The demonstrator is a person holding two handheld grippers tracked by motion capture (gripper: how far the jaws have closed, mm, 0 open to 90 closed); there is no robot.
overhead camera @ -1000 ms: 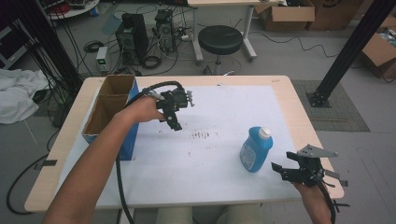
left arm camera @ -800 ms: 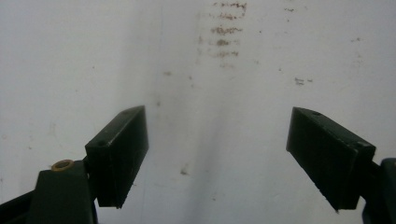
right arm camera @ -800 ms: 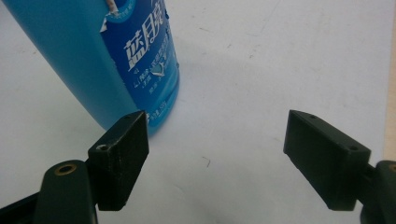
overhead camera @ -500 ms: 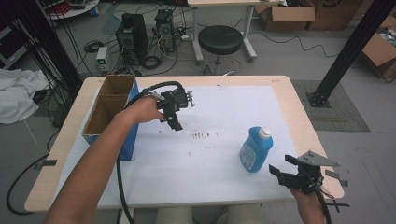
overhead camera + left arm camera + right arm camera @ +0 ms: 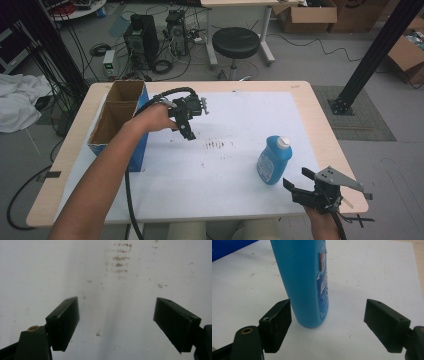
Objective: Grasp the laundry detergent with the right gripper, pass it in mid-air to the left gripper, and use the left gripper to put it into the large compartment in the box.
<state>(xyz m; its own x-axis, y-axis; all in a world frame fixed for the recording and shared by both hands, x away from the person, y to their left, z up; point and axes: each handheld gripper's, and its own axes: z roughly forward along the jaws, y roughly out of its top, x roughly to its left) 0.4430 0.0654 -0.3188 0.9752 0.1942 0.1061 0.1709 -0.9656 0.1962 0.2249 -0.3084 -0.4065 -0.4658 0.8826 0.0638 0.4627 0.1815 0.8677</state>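
A blue bottle [image 5: 273, 160] with a white cap stands upright on the white sheet at the right. My right gripper [image 5: 301, 185] hovers just short of it near the table's front right edge, jaws open and empty. In the right gripper view the blue bottle [image 5: 304, 282] rises a little beyond my right gripper [image 5: 328, 325], nearer the left jaw, with a torn label on its side. My left gripper [image 5: 189, 131] is over the middle-left of the sheet, pointing down. In the left gripper view my left gripper [image 5: 116, 325] stands open over bare sheet.
An open cardboard box with a blue side [image 5: 116, 116] stands at the table's left edge. Brown smudges [image 5: 216, 145] mark the middle of the white sheet [image 5: 235, 180]. A stool [image 5: 236, 44], computer cases and cables lie on the floor behind the table.
My right gripper has drifted slightly down and left near the front edge, staying open. The left gripper and the bottle have not moved.
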